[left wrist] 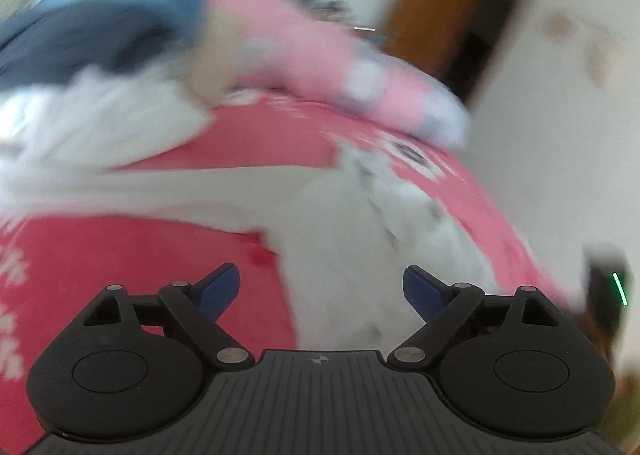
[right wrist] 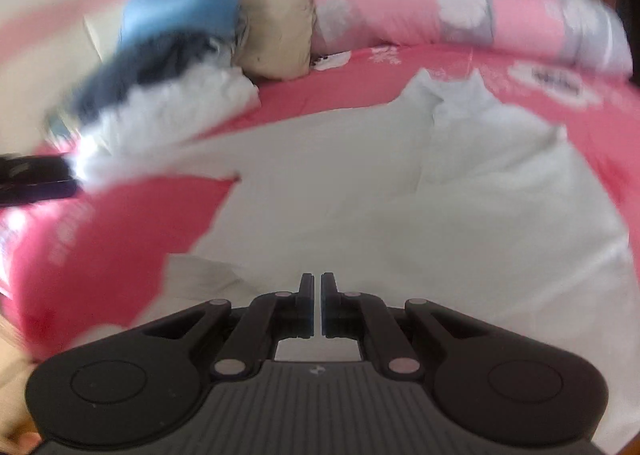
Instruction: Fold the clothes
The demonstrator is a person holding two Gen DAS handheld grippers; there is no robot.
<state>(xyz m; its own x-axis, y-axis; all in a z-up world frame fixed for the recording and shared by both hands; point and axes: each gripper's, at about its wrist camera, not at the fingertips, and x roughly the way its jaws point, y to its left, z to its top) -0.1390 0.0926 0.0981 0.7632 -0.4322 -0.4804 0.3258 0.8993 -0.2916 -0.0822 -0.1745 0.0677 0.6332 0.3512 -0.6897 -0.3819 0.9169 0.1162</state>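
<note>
A white shirt point(right wrist: 400, 195) lies spread on the pink bedsheet point(right wrist: 100, 235), its collar point(right wrist: 456, 95) pointing away from me. My right gripper point(right wrist: 316, 287) hovers over the shirt's near part, jaws shut with only a thin slit and no cloth visibly pinched. In the left wrist view, which is badly blurred, the left gripper point(left wrist: 322, 287) stands open above the white shirt point(left wrist: 360, 239) and the pink bedsheet point(left wrist: 120, 263); nothing sits between its blue pads point(left wrist: 224, 287).
A heap of blue, navy, white and beige clothes point(right wrist: 180, 55) sits at the back left of the bed. A pink quilt with cloud prints point(right wrist: 440, 3) runs along the far side. A dark object point(right wrist: 32, 179) shows at the left edge. A brown door point(left wrist: 452, 15) stands beyond.
</note>
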